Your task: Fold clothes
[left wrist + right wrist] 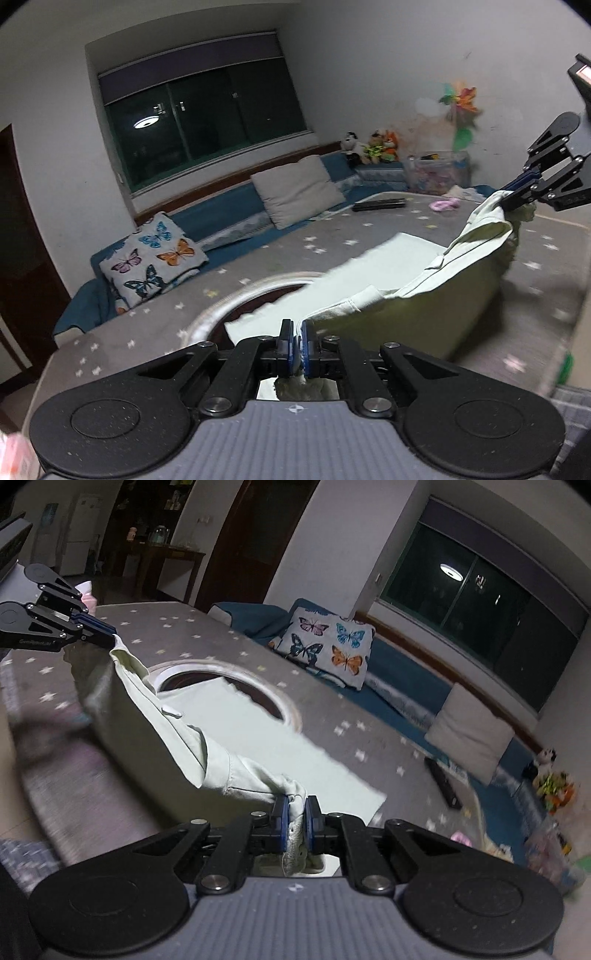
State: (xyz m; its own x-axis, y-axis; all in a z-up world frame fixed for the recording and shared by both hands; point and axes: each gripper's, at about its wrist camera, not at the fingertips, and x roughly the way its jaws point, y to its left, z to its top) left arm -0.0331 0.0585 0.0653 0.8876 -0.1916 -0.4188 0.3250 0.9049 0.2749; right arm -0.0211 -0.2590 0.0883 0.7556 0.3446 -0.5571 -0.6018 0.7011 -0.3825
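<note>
Our left tongs [298, 341] and right tongs [295, 821] each clamp the pale green garment [402, 269], lifting it above the bed [258, 266].

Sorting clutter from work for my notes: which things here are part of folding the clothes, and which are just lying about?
Part of the job:
- pale green garment
- left gripper, shut on it
- right gripper, shut on it

Lying about:
- butterfly pillow
- grey pillow
- stuffed toys
- pink ring

The pale green garment [424, 269] is soft matt cloth with stitched seams. The bed cover [258, 273] is grey matt fabric with printed stars. The left gripper [298, 347] is matt black plastic, with blue pads [293, 349].
</note>
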